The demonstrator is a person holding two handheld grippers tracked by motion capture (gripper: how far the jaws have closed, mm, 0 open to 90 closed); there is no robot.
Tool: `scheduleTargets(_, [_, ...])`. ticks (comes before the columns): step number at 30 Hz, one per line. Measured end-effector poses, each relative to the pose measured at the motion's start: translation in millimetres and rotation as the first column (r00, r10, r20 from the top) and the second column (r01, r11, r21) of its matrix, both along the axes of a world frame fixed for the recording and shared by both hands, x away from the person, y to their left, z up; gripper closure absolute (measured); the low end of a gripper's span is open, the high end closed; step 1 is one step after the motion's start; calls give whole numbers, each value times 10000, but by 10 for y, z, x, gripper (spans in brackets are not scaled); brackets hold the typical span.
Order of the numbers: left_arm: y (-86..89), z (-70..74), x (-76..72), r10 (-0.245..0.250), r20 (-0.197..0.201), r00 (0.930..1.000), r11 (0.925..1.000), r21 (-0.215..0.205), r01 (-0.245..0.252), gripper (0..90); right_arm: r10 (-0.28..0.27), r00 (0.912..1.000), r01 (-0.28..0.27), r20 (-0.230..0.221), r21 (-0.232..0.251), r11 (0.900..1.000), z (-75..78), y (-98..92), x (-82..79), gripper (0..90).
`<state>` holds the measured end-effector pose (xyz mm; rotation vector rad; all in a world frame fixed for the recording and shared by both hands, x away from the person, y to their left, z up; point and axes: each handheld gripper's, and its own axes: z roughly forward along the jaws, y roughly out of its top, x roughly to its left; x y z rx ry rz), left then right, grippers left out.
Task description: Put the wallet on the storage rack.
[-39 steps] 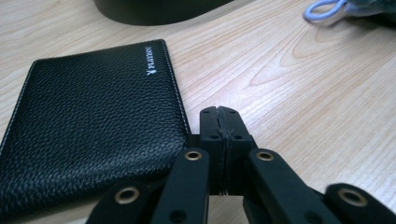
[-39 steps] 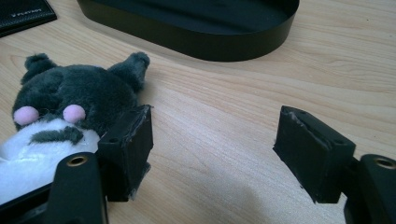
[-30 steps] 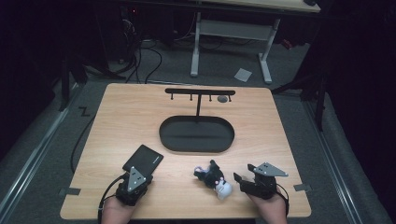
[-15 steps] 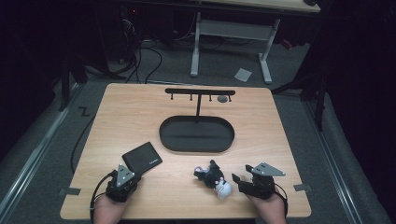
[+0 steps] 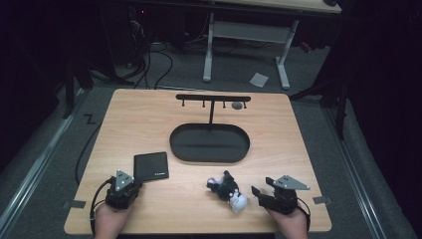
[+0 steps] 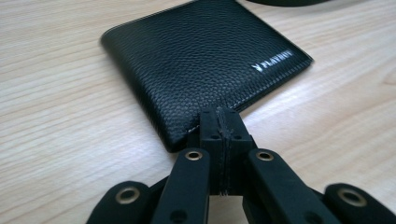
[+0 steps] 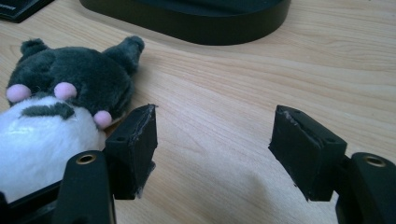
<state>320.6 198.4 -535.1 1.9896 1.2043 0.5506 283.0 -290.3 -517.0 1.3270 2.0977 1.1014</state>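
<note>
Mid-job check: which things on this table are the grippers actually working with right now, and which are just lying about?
In play:
- black wallet, just ahead of the shut left gripper, lying flat on the table
- plush toy, beside the open right gripper, outside its fingers

Probably lying about:
- black oval tray
- black hook stand rising from it
- small grey object near the stand's bar

A black wallet (image 6: 201, 65) with a pebbled leather grain, pale stitching along its edge and a small silver logo lies on a light wood-grain table (image 5: 298, 139). A black oval tray (image 5: 209, 144) sits mid-table with a black rack (image 5: 213, 98) behind it. The plush toy (image 7: 60, 107) is dark grey and white with pink spots. Both grippers, left (image 6: 222, 126) and right (image 7: 214, 149), are black.
</note>
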Motion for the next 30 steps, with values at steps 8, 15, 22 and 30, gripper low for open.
scheduleTargets(8, [27,2,60,239,-27,9997,9997,1,-239,883,-160,9999,160,-44,30,9999,3,-65,-51,322])
scheduleTargets(15, [78,31,34,491,127,9987,9987,-123,-490,861,-213,9997,212,154,79,9997,19,-70,-60,327])
scheduleTargets(22, [163,93,-14,889,601,9942,9949,-531,-857,786,-286,9992,286,288,3,9996,33,-37,-57,333])
scheduleTargets(30, [141,82,156,1154,679,9910,9896,-941,-1087,591,-387,9982,396,458,-180,9991,56,-64,-145,318])
